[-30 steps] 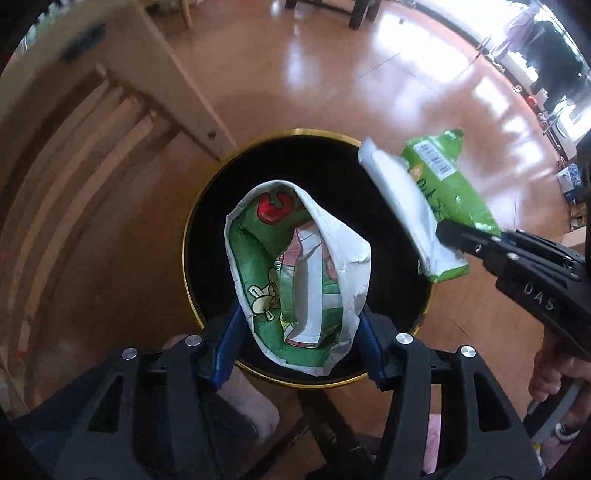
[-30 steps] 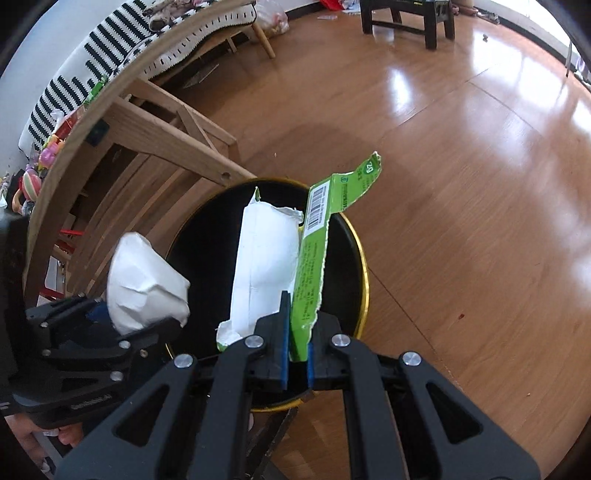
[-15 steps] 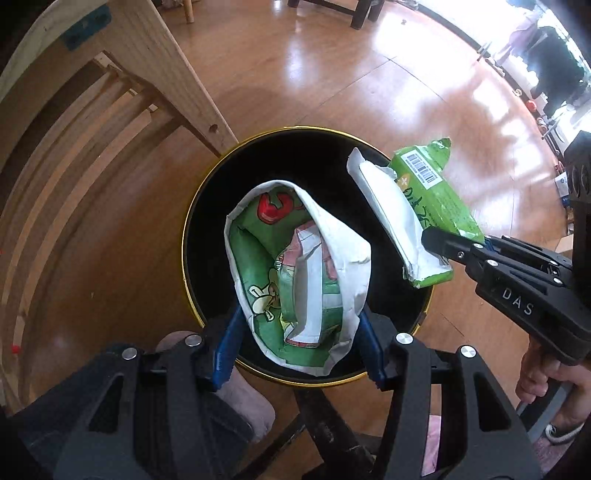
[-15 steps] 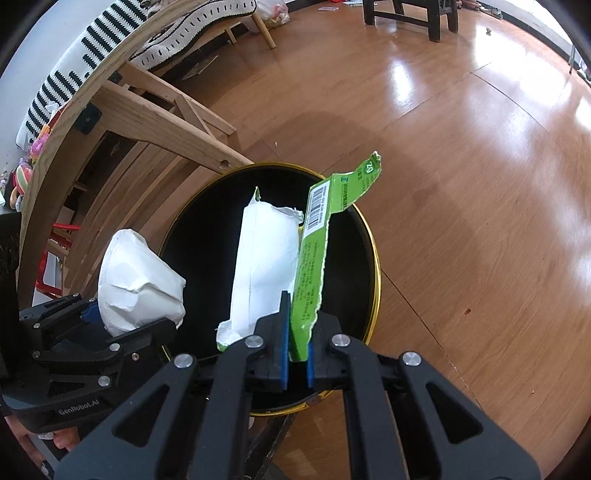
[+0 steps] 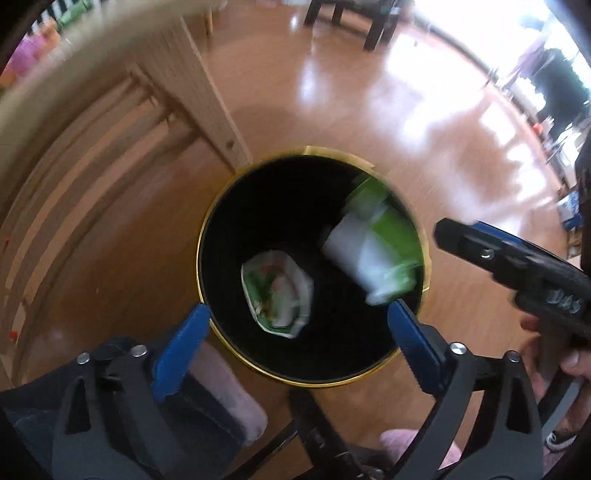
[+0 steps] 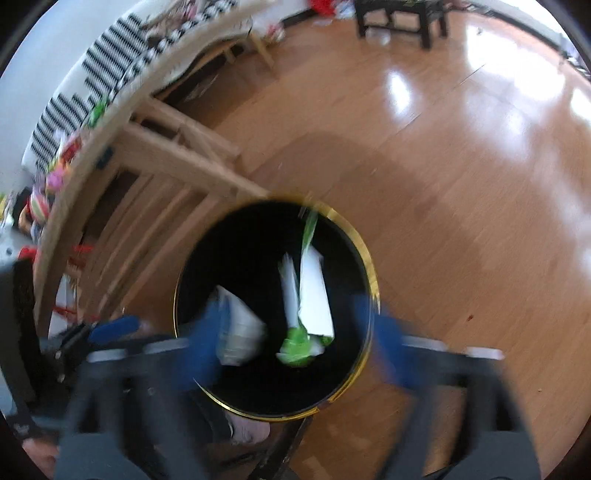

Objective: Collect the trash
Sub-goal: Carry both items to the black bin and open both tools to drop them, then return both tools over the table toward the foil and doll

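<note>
A black round bin with a gold rim [image 5: 201, 236] [image 6: 371, 266] stands on the wood floor below both grippers. A crumpled green-and-white snack bag [image 5: 277, 293] [image 6: 236, 334] falls inside it. A green-and-white wrapper [image 5: 376, 251] [image 6: 308, 299] falls at the bin's right side, blurred. My left gripper [image 5: 299, 326] is open and empty above the bin's near rim. My right gripper [image 6: 291, 341] is open and empty above the bin; it also shows at the right of the left wrist view [image 5: 517, 266].
A light wooden chair frame [image 5: 207, 96] [image 6: 173, 162] stands close behind and left of the bin. A dark stool [image 6: 399, 18] stands far back. The person's feet in pink slippers [image 5: 225, 384] are just in front of the bin.
Both grippers have opened and let go of their trash. The snack bag and the green wrapper are dropping into the bin. Both views are motion-blurred.
</note>
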The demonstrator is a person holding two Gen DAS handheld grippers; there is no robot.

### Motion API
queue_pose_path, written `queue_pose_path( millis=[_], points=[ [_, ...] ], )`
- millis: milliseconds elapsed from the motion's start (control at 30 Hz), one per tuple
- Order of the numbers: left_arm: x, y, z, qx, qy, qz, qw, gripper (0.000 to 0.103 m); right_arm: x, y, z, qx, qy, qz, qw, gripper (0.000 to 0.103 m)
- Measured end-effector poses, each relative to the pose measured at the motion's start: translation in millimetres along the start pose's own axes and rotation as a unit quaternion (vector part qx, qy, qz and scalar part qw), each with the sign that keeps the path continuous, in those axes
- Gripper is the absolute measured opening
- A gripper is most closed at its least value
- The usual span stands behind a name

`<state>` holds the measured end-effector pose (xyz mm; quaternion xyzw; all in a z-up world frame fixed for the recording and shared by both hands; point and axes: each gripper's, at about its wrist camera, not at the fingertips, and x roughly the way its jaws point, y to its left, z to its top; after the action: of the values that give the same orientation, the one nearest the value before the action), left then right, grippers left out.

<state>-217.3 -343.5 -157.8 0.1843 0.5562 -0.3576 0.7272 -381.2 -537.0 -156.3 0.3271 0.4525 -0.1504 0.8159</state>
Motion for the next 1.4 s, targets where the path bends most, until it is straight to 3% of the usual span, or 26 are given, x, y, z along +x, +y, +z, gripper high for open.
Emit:
queue_pose_path(
  millis=[100,167,267,367,467,600,667,733,800,900,967,1033,1200,1333,1400],
  points=[
    [-37.9,-4.8,-5.2,0.01,-0.038,-0.012,0.9992,0.096,-30.4,2.4,12.2,0.01,-0.038,-0.02,0.999,0.096],
    [-74.7,-2.1,-9.0,0.009,-0.084,-0.01,0.9964,0.096,-49.3,14.3,20.7,-0.009,-0.072,-0.04,0.997,0.096],
    [-130.4,18.4,-10.4,-0.015,-0.151,0.024,0.9882,0.096,-60.8,46.5,33.4,-0.063,-0.093,-0.054,0.992,0.096],
    [-178.4,61.9,-13.5,-0.061,-0.203,0.075,0.9745,0.096,-54.5,91.2,43.8,-0.117,-0.076,-0.036,0.99,0.096],
    [-206.8,121.9,-20.7,-0.129,-0.21,0.117,0.9619,0.096,-42.6,142.8,50.3,-0.166,-0.064,-0.008,0.984,0.096],
    [-216.2,199.2,-32.7,-0.218,-0.194,0.154,0.944,0.096,-26.2,205.0,56.1,-0.226,-0.064,0.016,0.972,0.096],
    [-217.6,233.2,-41.3,-0.262,-0.196,0.159,0.9315,0.096,-11.2,237.1,61.4,-0.26,-0.056,0.024,0.964,0.096],
    [-215.2,252.8,-50.4,-0.283,-0.196,0.153,0.9261,0.096,5.5,262.5,64.4,-0.286,-0.049,0.023,0.957,0.096],
    [-204.4,269.0,-50.6,-0.286,-0.184,0.149,0.9284,0.096,23.8,279.2,66.0,-0.306,-0.039,0.013,0.951,0.096],
    [-182.4,283.2,-41.1,-0.267,-0.154,0.156,0.9386,0.096,49.8,288.7,66.9,-0.323,-0.019,0.0,0.946,0.096],
    [-169.1,291.1,-36.4,-0.257,-0.139,0.16,0.9428,0.097,61.2,298.5,63.2,-0.351,-0.044,-0.012,0.935,0.098],
    [-162.9,294.0,-29.7,-0.235,-0.136,0.201,0.9411,0.097,64.8,299.9,63.8,-0.357,-0.053,0.019,0.932,0.098],
    [-162.8,300.9,-13.0,-0.233,-0.167,0.214,0.934,0.097,64.9,303.1,73.2,-0.344,-0.077,0.021,0.935,0.098],
    [-151.2,314.7,18.7,-0.198,-0.161,0.196,0.9469,0.097,72.3,317.0,81.9,-0.337,-0.078,0.014,0.938,0.098],
    [-147.4,315.9,32.4,-0.175,-0.161,0.184,0.9538,0.097,75.0,327.6,82.8,-0.35,-0.072,0.024,0.934,0.098]
  ],
)
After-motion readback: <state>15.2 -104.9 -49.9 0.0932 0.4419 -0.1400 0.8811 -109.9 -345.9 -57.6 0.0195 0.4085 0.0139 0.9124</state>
